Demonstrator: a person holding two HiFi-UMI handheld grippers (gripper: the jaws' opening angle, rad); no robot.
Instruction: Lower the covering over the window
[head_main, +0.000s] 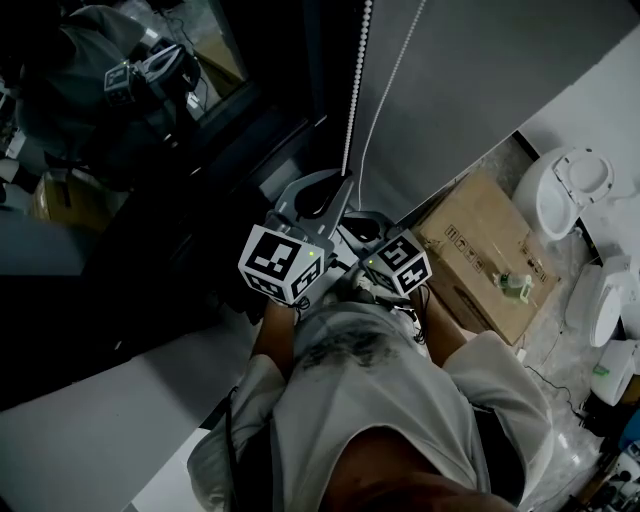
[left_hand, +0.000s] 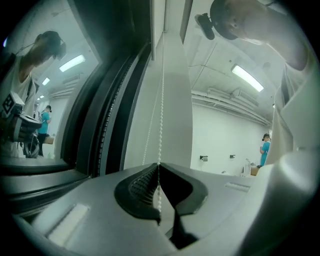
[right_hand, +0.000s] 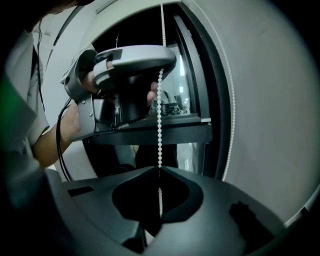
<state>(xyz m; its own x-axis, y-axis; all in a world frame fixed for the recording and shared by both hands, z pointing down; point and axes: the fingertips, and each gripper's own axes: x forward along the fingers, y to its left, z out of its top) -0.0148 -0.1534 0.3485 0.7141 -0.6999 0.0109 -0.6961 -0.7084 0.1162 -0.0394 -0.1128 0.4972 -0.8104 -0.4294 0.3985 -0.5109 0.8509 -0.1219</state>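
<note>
left tool (left_hand: 159, 166) pinching bead chain (left_hand: 162, 100) | right tool (right_hand: 160, 169) pinching same chain lower down | cardboard box (head_main: 480, 250) print unreadable

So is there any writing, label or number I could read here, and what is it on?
No readable words or numbers anywhere.
Cardboard box: small printed symbols on its top, too small to read.
Marker cubes: black-and-white square patterns only, no letters.
</note>
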